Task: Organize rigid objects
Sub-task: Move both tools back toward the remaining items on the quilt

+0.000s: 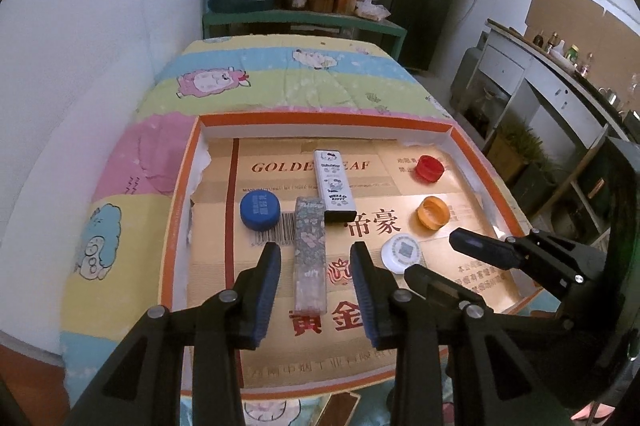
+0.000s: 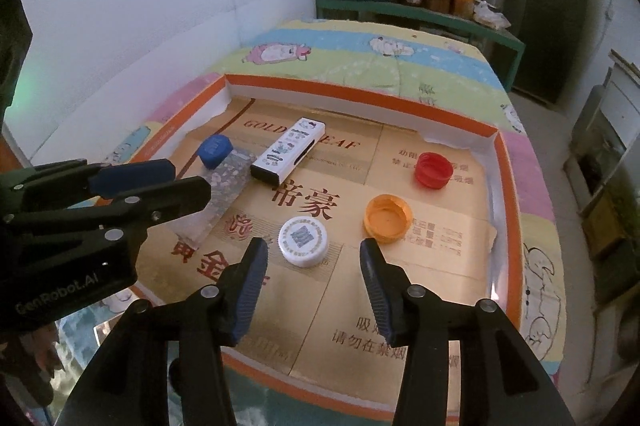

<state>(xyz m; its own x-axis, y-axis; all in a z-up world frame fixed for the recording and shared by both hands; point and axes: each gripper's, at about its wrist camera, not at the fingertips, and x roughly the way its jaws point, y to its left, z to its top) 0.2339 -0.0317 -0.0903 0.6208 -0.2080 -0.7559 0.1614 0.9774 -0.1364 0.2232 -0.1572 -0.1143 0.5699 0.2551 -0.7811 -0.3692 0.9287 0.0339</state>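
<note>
Both tongs, left gripper (image 1: 316,262) and right gripper (image 2: 314,258), spread wide and empty above the tray (image 1: 320,119), nothing sorted yet: floral box (image 1: 310,254) near left, white cap (image 2: 304,241) near centre, remaining caps scattered

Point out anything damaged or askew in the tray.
The tray's white lining is torn and ragged along its left wall. The orange cap and red cap lie open side up; the blue cap and white cap lie top up.
</note>
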